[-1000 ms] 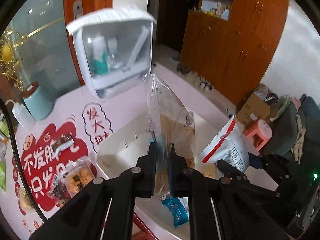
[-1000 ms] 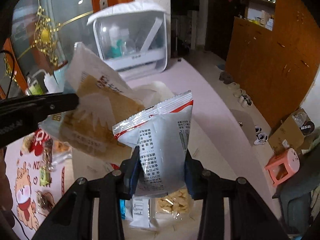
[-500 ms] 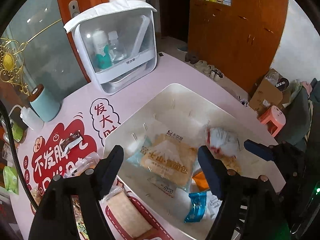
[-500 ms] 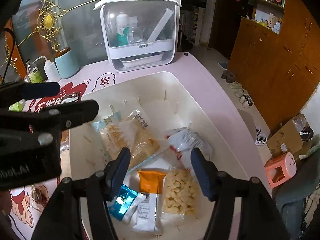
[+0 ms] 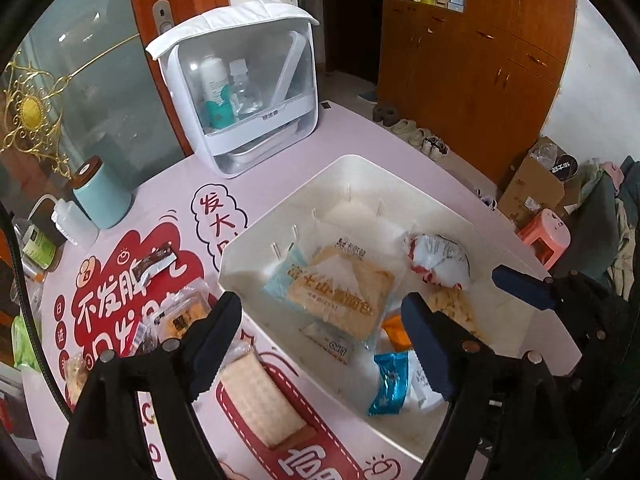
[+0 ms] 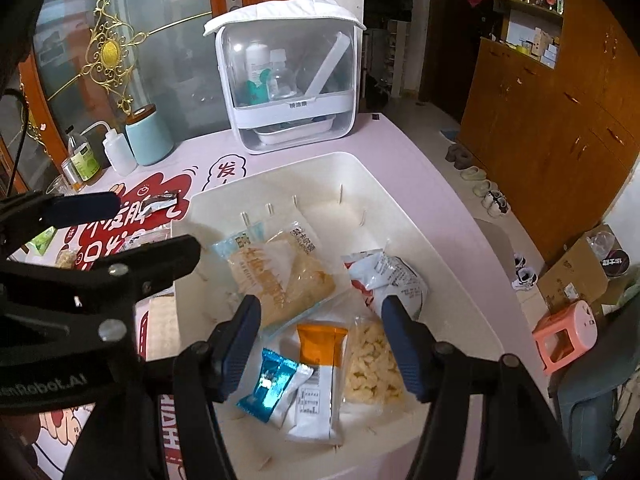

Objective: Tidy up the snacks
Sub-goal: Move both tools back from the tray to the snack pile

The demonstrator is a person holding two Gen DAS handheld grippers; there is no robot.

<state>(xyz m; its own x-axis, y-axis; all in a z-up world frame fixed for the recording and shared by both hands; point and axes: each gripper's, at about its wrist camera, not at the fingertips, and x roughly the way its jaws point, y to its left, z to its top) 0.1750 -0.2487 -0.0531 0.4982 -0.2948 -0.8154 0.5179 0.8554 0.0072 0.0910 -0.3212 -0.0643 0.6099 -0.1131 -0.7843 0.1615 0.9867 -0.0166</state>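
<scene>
On the table's (image 5: 360, 136) left edge I see a teal canister (image 5: 103, 196) and a squeeze bottle (image 5: 72, 220), clear of my work. Loose snacks lie on the red mat (image 5: 120, 300) near the front-left corner: a dark bar (image 5: 154, 262), an orange-labelled pack (image 5: 182, 316) and a pale wafer pack (image 5: 260, 400), probably my next picks. My left gripper (image 5: 320, 340) hangs over the white bin's (image 5: 352, 164) near-left rim, jaws widening with nothing between them. The bread pack (image 5: 340, 292) lies flat inside, the red-and-white bag (image 6: 390, 276) just to its right, both resting loose. My right gripper (image 6: 320, 344) stands half open and empty above the orange sachet (image 6: 320, 344), blue packet (image 6: 268, 384) and puffed-snack bag (image 6: 372, 364). The clear storage case (image 6: 292, 76) behind the bin obstructs nothing.
</scene>
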